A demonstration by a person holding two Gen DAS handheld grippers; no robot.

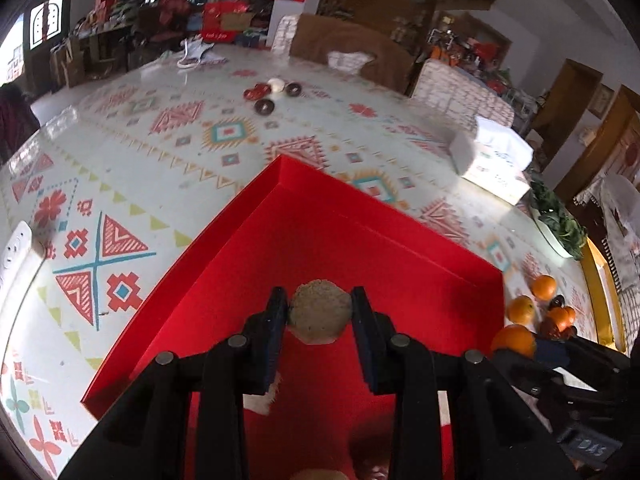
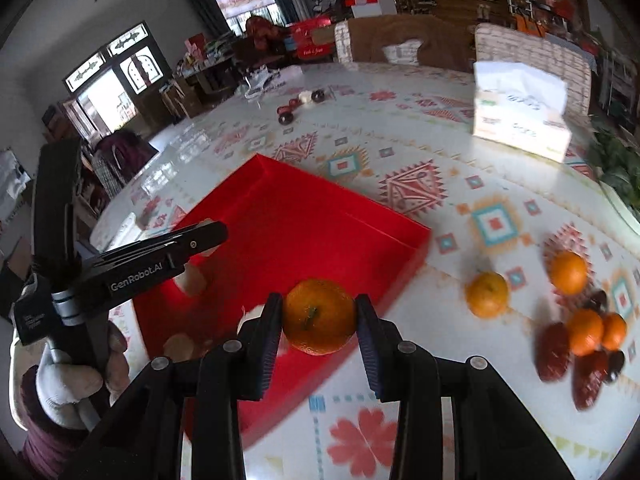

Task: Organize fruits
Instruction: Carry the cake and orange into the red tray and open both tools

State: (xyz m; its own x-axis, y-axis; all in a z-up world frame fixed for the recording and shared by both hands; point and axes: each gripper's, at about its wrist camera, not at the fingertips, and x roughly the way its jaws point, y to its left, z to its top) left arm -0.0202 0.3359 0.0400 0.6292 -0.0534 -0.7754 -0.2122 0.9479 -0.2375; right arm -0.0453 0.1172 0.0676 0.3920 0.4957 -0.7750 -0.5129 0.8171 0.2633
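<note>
Left gripper (image 1: pixel 320 312) clamped a brown kiwi (image 1: pixel 320 310) above the red box (image 1: pixel 340 236); right gripper (image 2: pixel 319 316) gripped an orange (image 2: pixel 319 316) at the box's edge.

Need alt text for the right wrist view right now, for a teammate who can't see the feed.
The right gripper is shut on an orange, held above the near edge of an open red box on a patterned tablecloth. To the right lie more oranges and dark red fruits; at left, a gloved hand holds the left gripper's body.
</note>
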